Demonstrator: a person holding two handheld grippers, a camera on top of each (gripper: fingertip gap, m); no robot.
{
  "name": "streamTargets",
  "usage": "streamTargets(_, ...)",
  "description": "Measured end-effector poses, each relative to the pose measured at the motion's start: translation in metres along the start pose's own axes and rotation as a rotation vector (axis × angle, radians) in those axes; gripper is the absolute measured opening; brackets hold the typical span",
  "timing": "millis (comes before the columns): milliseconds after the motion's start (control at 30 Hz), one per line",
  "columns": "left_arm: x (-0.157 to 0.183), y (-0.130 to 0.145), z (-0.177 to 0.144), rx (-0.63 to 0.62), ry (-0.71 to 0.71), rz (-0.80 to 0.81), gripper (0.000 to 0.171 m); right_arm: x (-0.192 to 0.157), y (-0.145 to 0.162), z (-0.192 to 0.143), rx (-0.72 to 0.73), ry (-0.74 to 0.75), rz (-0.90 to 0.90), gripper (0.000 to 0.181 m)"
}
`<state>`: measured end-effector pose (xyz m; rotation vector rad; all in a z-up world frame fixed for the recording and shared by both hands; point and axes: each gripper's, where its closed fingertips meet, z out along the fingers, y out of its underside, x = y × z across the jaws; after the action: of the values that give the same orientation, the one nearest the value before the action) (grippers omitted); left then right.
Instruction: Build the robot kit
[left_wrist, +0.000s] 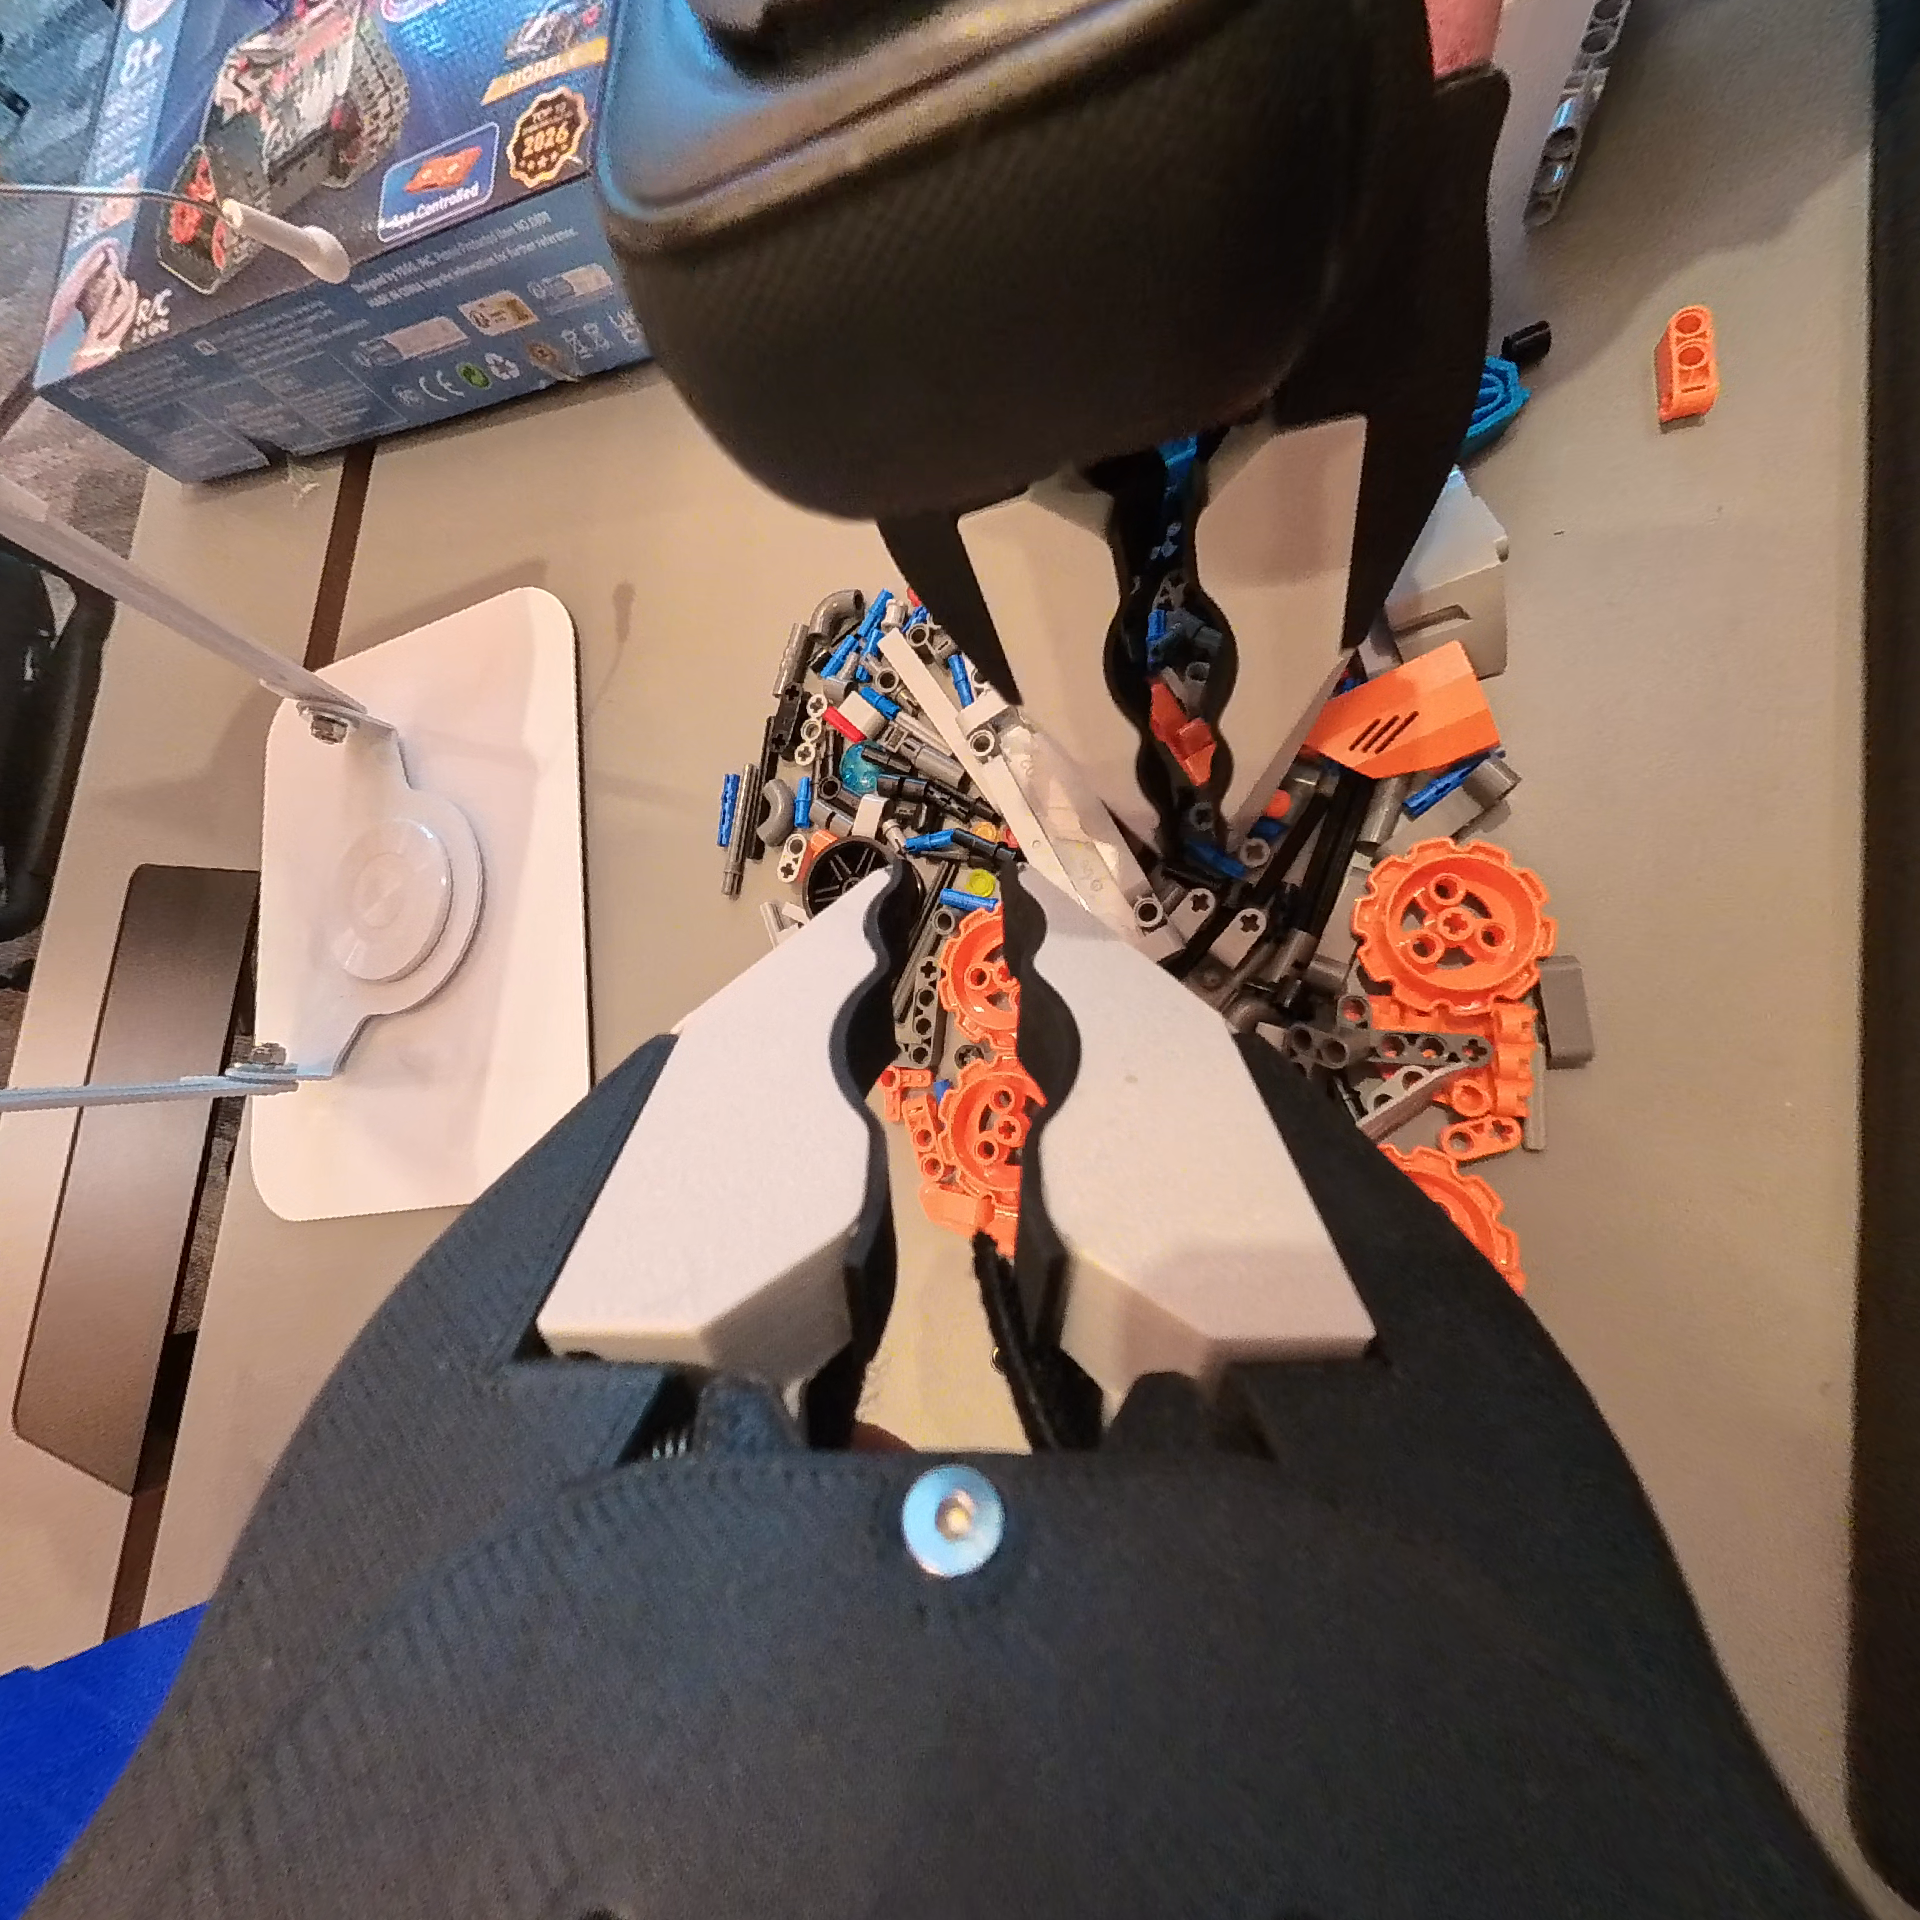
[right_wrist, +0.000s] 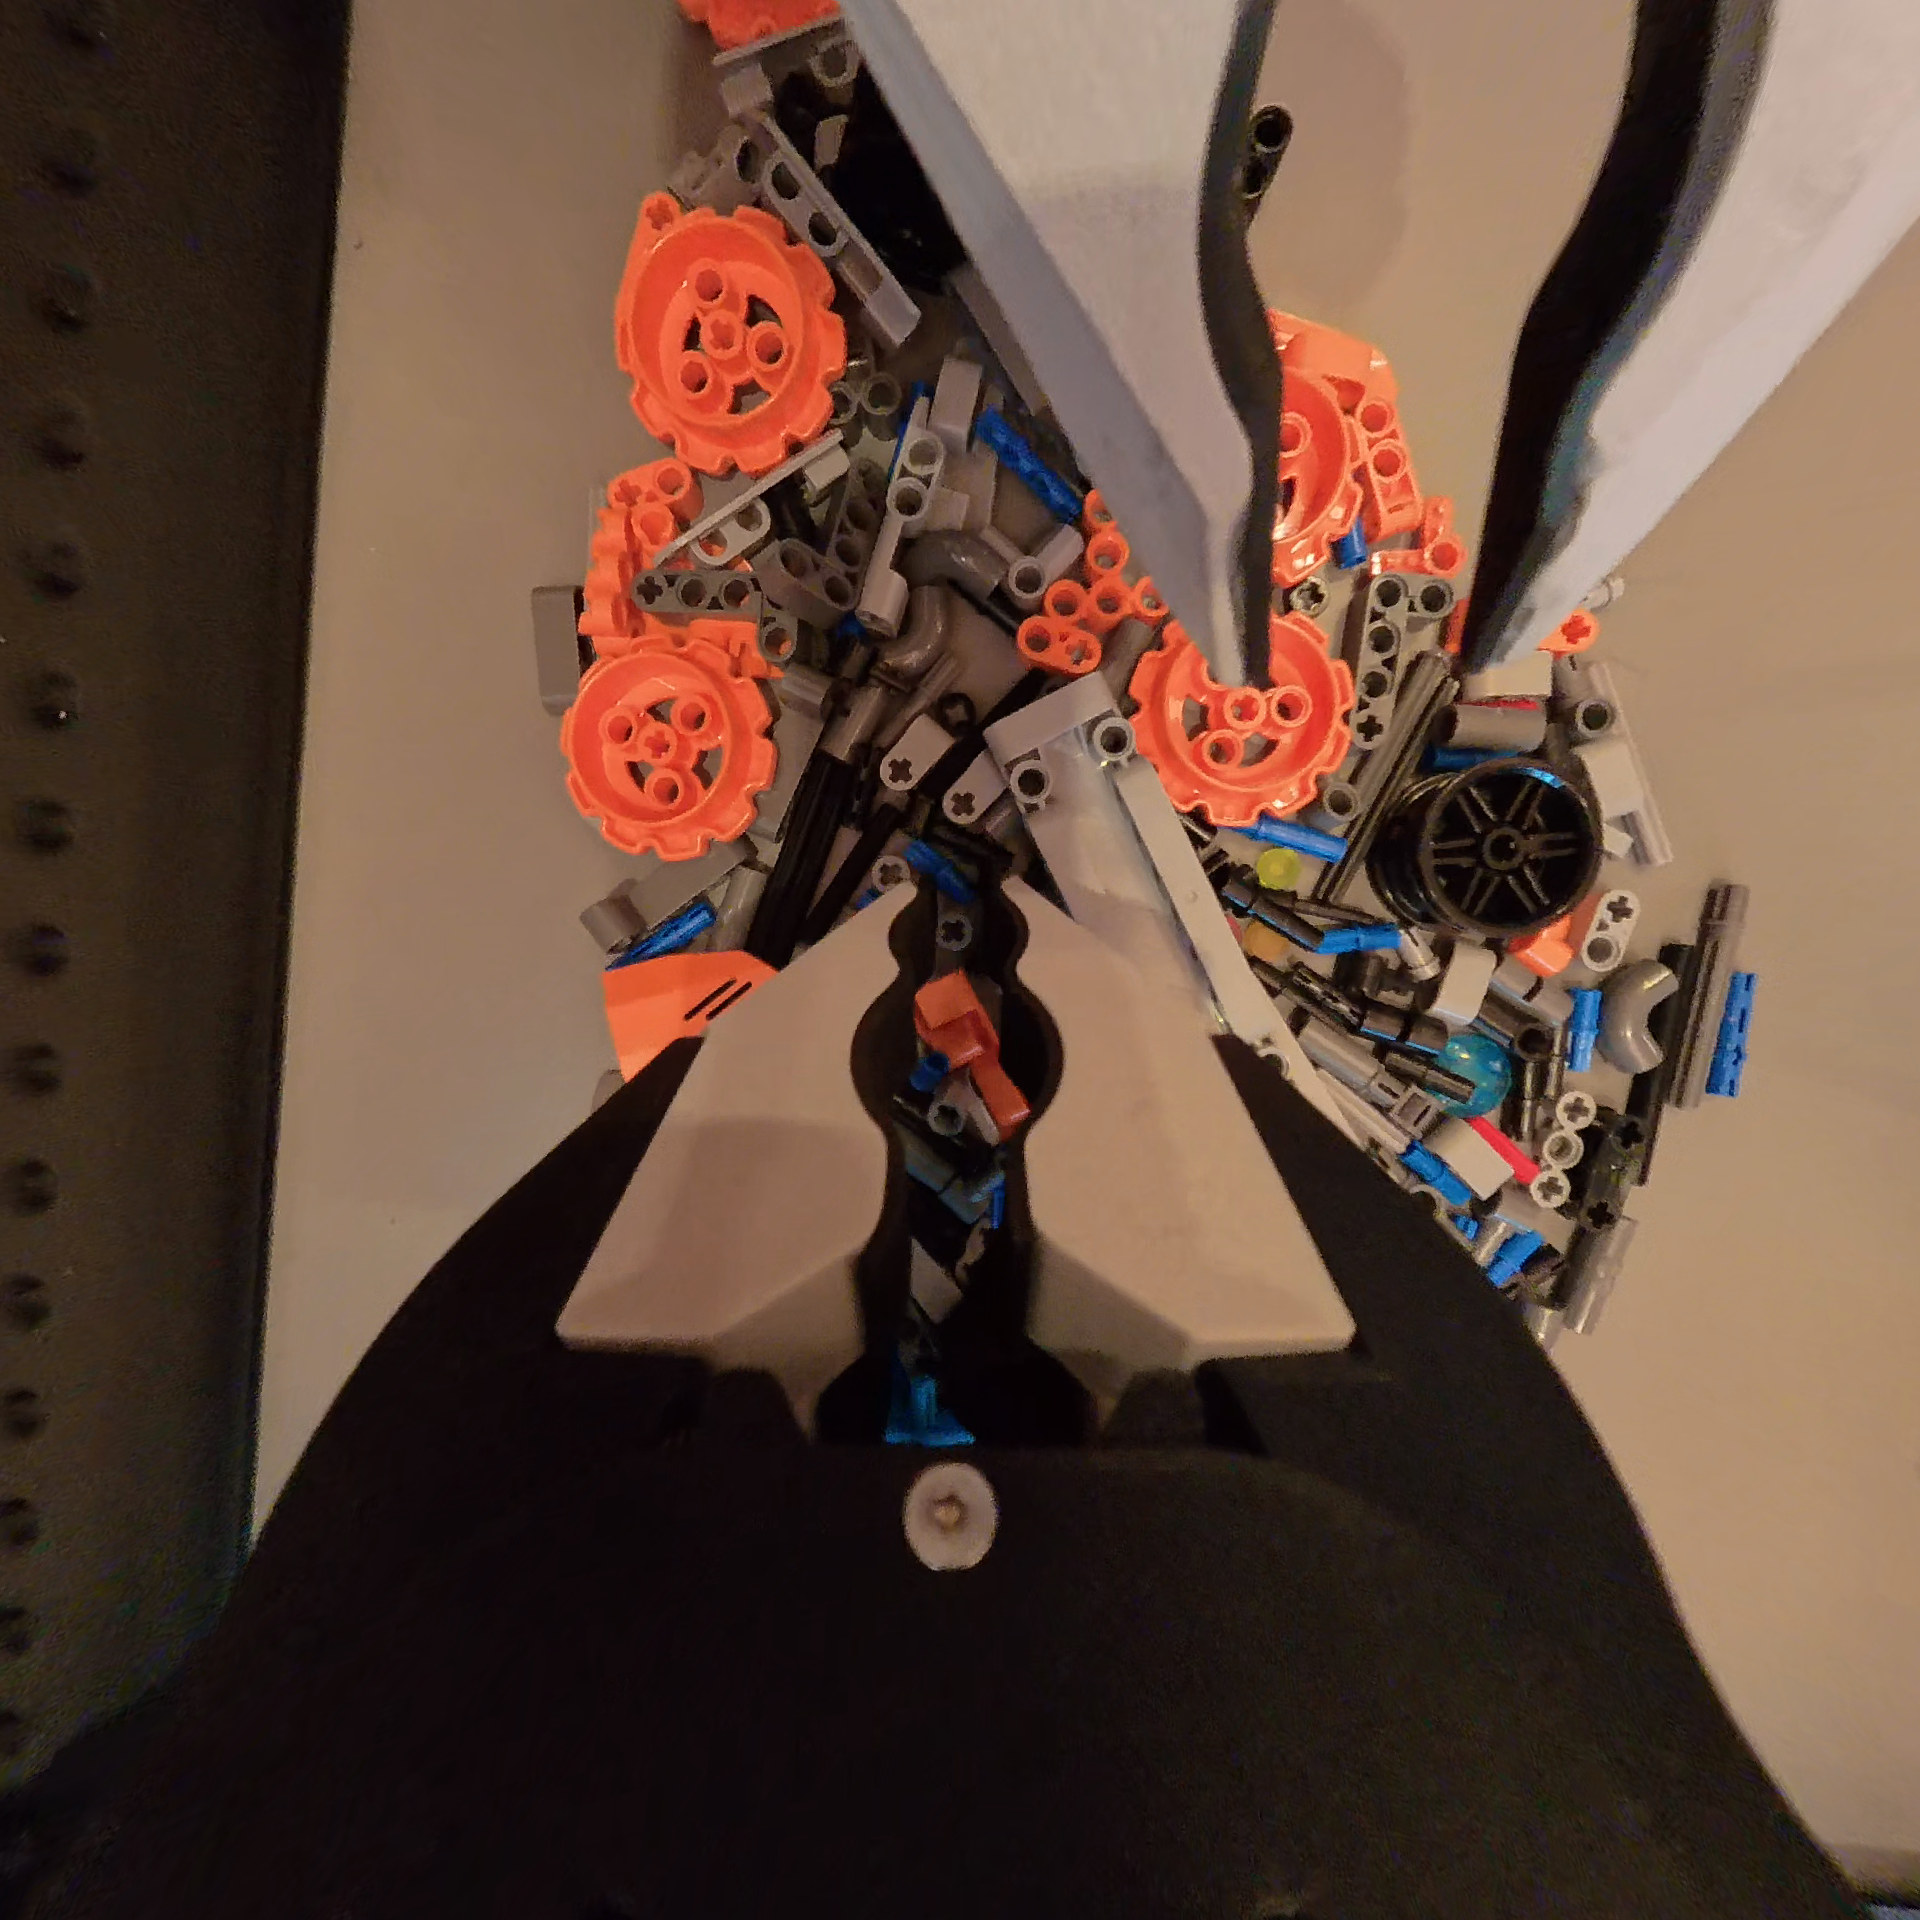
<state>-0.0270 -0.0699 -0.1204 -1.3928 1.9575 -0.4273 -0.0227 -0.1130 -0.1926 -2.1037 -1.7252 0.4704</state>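
A pile of building-kit parts lies on the beige table (left_wrist: 1714, 1039): orange toothed wheels (left_wrist: 1455, 930) (right_wrist: 717, 338), grey beams, blue pins, a black spoked wheel (left_wrist: 842, 868) (right_wrist: 1496, 847) and a long light-grey panel (left_wrist: 997, 769) (right_wrist: 1101, 831). My left gripper (left_wrist: 951, 888) is open and empty, with its tips low over the pile. In the right wrist view it (right_wrist: 1361, 665) comes in from the top, one fingertip at an orange wheel (right_wrist: 1236, 727). My right gripper (right_wrist: 964, 896) is narrowly open and empty, opposite it over the pile (left_wrist: 1193, 826). A small orange piece (right_wrist: 966, 1029) shows through its gap.
A blue toy box (left_wrist: 312, 260) stands at the back left. A white stand base (left_wrist: 416, 904) with metal arms lies to the left. A loose orange brick (left_wrist: 1685, 364) and a grey beam (left_wrist: 1569, 125) lie at the back right. A dark padded edge (right_wrist: 156, 727) borders the table. One gripper's finger ends stand about 8 cm off the other's. My left gripper's tips are some 8 cm from the black spoked wheel (right_wrist: 1496, 847).
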Motion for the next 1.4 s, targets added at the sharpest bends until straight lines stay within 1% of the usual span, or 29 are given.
streamTargets(267, 0.000, 0.001, 0.001, -0.004, 0.002, 0.000, 0.014, -0.002, -0.002, 0.003, 0.009, -0.038, 0.012, 0.003)
streamTargets(367, 0.000, 0.002, 0.001, -0.003, 0.004, -0.003, 0.014, 0.001, -0.004, 0.002, 0.031, -0.043, 0.057, 0.000)
streamTargets(467, 0.002, 0.001, 0.001, 0.004, 0.015, -0.005, 0.014, 0.001, -0.004, -0.001, 0.062, -0.050, 0.074, 0.000)
streamTargets(600, 0.005, 0.003, 0.005, -0.009, 0.027, -0.002, 0.014, 0.001, 0.000, -0.002, 0.067, -0.035, 0.073, 0.000)
streamTargets(633, 0.005, 0.003, 0.005, -0.011, 0.027, -0.001, 0.014, 0.000, 0.001, -0.002, 0.059, -0.030, 0.075, 0.002)
streamTargets(800, 0.003, 0.003, 0.003, -0.005, 0.025, -0.009, 0.014, -0.010, 0.001, -0.014, 0.066, -0.019, 0.054, 0.007)
streamTargets(867, 0.004, 0.003, 0.004, -0.007, 0.027, -0.007, 0.014, -0.020, -0.001, -0.018, 0.075, -0.051, 0.048, 0.007)
streamTargets(967, 0.005, 0.003, 0.005, -0.008, 0.031, -0.005, 0.014, -0.030, -0.001, -0.012, 0.043, -0.072, 0.043, 0.008)
streamTargets(1100, 0.005, 0.003, 0.005, -0.008, 0.028, -0.005, 0.014, -0.030, 0.002, -0.001, 0.004, -0.057, 0.060, 0.008)
streamTargets(1200, 0.005, 0.002, 0.004, -0.005, 0.027, -0.003, 0.014, -0.031, -0.001, 0.000, 0.024, -0.054, 0.066, 0.002)
streamTargets(1400, 0.006, 0.001, 0.003, -0.002, 0.030, -0.002, 0.014, -0.028, -0.003, -0.005, 0.062, -0.033, 0.091, 0.002)
